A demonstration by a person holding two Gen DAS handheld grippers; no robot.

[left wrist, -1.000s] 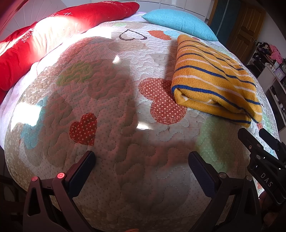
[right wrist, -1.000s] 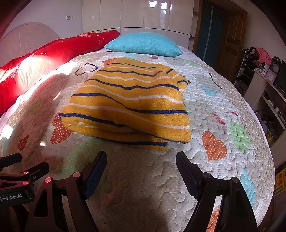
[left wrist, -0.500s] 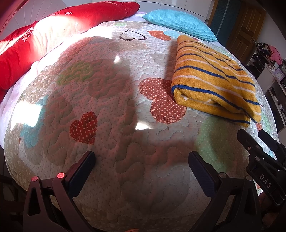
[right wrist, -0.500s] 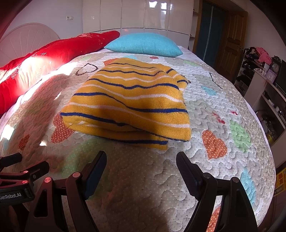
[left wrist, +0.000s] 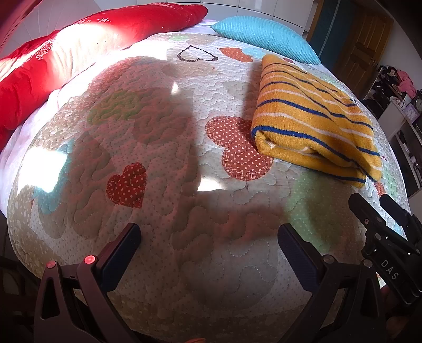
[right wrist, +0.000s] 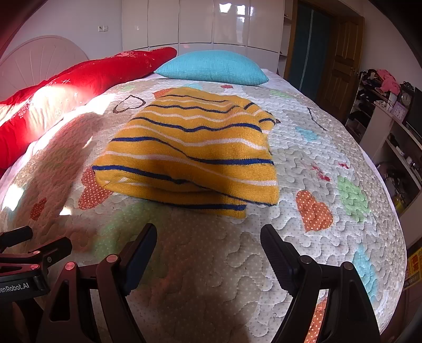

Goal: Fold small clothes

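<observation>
Yellow knit with blue and white stripes, the sweater (right wrist: 190,153) lies folded on the quilt (right wrist: 329,147), in several layers with the layered edges toward you. In your right view it sits straight ahead and near the middle of the bed, its long axis running away from you toward the blue pillow (right wrist: 213,67), and the stripes cross that axis from side to side. The nearest edge is the widest part, and a lower layer sticks out from under the top one at the near right corner. In your left view the sweater (left wrist: 313,118) sits up to the right, its rounded fold facing left over a red dotted heart patch (left wrist: 237,147).

Your right gripper (right wrist: 208,250) hangs just short of the sweater's near edge, its fingers spread wide and gripping nothing, apart from the cloth. Your left gripper (left wrist: 208,248) is off to the sweater's left, also spread wide with nothing between the pads, over bare quilt in shadow. Each tool's frame shows at the edge of the other's view.

A red bolster (right wrist: 79,87) runs along the left edge of the bed, its far end close to the blue pillow. Beyond the bed stand white cabinets (right wrist: 200,23), a wooden door (right wrist: 340,60) and cluttered shelves (right wrist: 382,110) to the right.
</observation>
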